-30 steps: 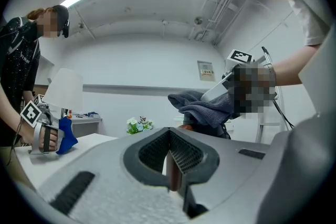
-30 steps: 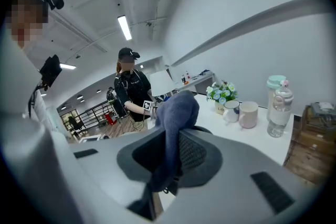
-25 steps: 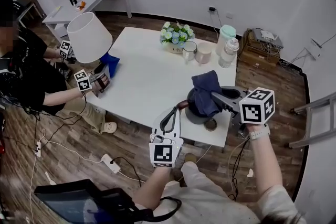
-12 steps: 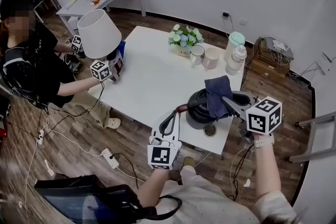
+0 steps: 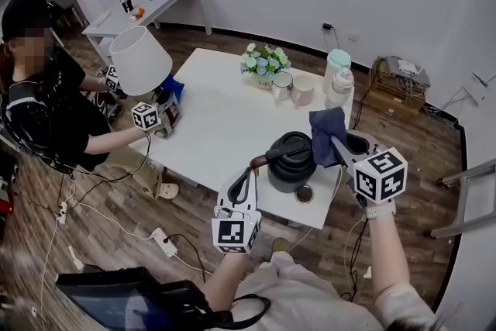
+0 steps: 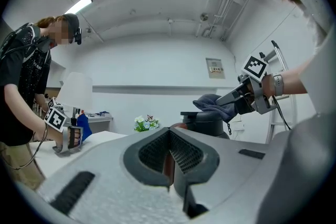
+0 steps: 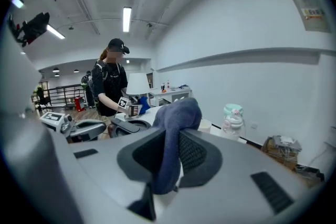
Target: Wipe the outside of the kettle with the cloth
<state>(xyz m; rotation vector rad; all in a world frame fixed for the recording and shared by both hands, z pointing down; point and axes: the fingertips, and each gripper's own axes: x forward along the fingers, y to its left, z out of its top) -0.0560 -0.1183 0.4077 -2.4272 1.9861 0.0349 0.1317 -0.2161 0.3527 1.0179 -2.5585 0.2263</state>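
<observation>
A dark kettle (image 5: 291, 163) stands near the front edge of the white table (image 5: 225, 120). Its brown handle (image 5: 260, 160) sticks out to the left. My left gripper (image 5: 249, 176) is shut on that handle, which shows as a brown strip between the jaws of the left gripper (image 6: 169, 162). My right gripper (image 5: 338, 148) is shut on a dark blue cloth (image 5: 326, 134), held against the kettle's upper right side. In the right gripper view the cloth (image 7: 176, 128) hangs between the jaws of the right gripper (image 7: 169, 170), and the kettle (image 7: 127, 125) lies behind it.
A small round object (image 5: 304, 194) lies by the table's front edge. Flowers (image 5: 263, 60), two cups (image 5: 291, 87) and two jars (image 5: 336, 74) stand at the back. At the left a person (image 5: 46, 105) holds grippers beside a white lamp (image 5: 139, 62).
The cloth has moved off the kettle's top to its right side with my right gripper. My left gripper stays on the handle.
</observation>
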